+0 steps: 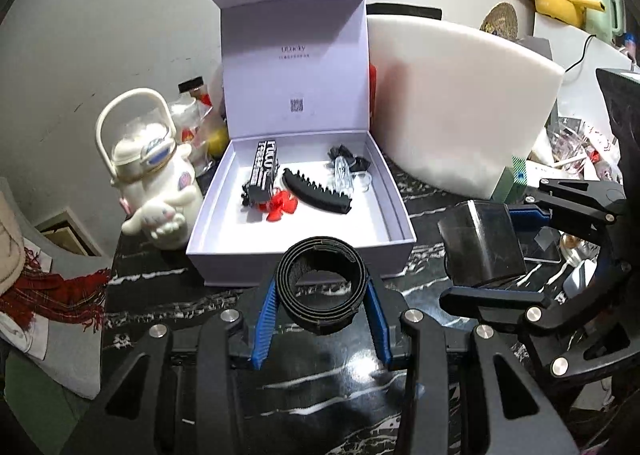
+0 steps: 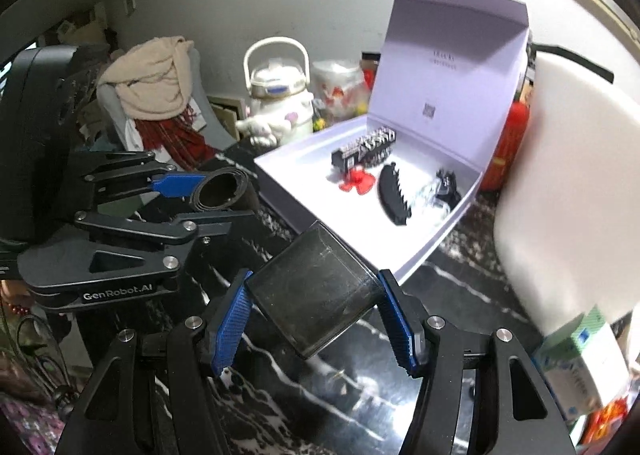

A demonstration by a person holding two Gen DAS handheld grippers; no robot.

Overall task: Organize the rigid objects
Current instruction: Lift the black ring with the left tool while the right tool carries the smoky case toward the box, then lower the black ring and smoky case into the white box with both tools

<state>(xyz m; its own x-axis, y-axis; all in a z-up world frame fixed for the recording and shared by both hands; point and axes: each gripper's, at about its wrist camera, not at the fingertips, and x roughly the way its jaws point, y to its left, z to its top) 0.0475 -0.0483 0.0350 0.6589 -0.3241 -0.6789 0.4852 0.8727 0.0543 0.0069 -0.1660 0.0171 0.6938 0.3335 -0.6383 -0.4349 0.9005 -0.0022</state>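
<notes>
coiled black strap (image 1: 323,279) sits pinched in the left gripper (image 1: 322,295), just before the open box (image 1: 298,251); right gripper (image 2: 316,319) clamps a smoky clear case (image 2: 316,291). lift over the near wall, lower onto bare floor, then release.

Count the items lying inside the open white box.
5 that I can make out in the open white box: a black printed pack at left, a red flower clip beside it, a black comb clip mid-box, a clear clip and a black bow at right. More may be hidden.
</notes>
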